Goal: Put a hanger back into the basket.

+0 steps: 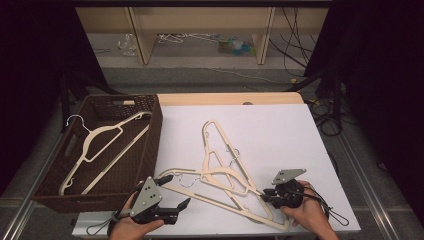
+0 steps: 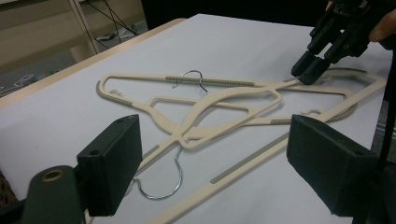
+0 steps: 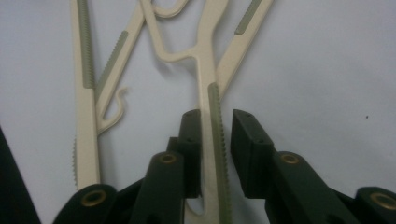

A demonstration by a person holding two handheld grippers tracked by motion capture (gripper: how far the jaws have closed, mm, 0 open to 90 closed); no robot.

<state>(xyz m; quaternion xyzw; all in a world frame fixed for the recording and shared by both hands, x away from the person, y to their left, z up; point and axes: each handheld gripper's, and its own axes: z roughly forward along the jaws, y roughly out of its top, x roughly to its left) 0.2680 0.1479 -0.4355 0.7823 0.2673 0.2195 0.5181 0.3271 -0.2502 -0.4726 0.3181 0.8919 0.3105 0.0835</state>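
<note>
The left gripper [image 1: 171, 191] hovers with jaws spread wide and empty, two crossed hangers [image 1: 220, 175] lying ahead of it on the table [image 1: 280, 130]. The right gripper [image 1: 263, 196] straddles one hanger's arm, jaws not quite closed on it.

Where the two cream hangers [image 1: 220, 172] cross on the white table [image 1: 280, 135], we cannot tell which bar lies on top. The right gripper [image 1: 267, 196] covers the hanger arm near the table's near edge. The litter [image 1: 235, 46] under the far shelf is too small for us to name.
</note>
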